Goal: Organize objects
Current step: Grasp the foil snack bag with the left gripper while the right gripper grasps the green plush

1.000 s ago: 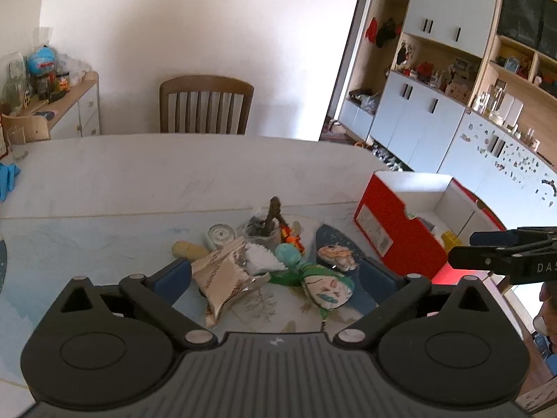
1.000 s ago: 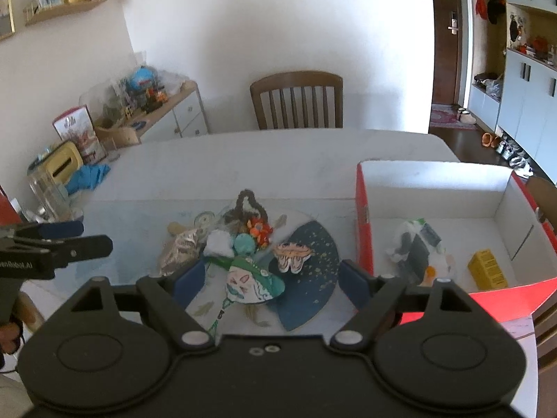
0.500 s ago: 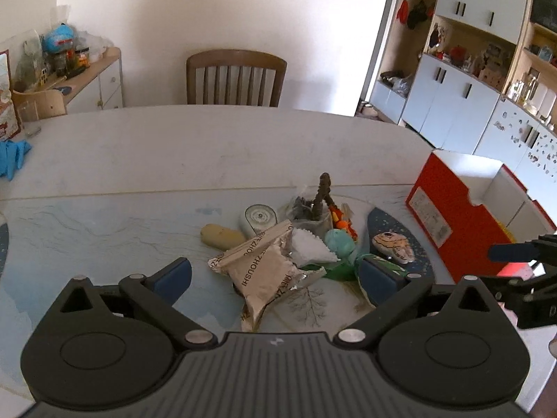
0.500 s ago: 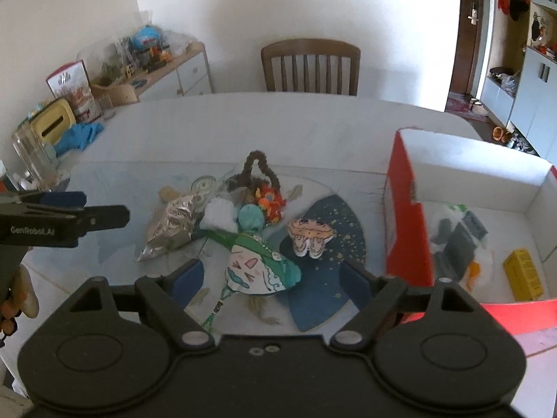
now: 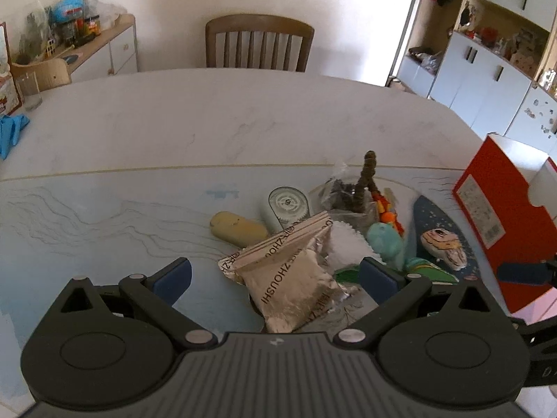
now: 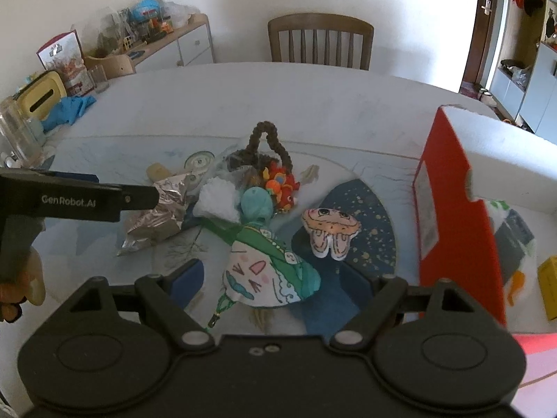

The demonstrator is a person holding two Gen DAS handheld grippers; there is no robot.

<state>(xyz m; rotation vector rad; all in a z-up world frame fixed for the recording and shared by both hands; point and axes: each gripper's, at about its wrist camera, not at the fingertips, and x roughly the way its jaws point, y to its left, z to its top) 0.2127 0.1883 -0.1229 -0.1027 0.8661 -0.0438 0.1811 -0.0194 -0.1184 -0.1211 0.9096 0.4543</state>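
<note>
Left gripper [image 5: 275, 275]: fingers spread, straddling the foil packet [image 5: 296, 271] on the worktop [image 5: 209, 122]. Right gripper [image 6: 271, 278]: fingers spread, empty, over the painted pouch [image 6: 264, 271]. Red box [image 6: 452, 209] stands right of the clutter; fan [image 6: 362, 230] lies beside it.

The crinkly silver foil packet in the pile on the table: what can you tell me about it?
The silver foil packet is a crumpled, shiny pouch with a crimped sealed edge and dark printed lettering along its side. It looks sealed and lies flat on the pale blue table mat, at the pile's left edge. Its upper corner lies against a tan oblong object and a fluffy white item. It sits between the open fingers of the left gripper, apparently not yet gripped.
</note>
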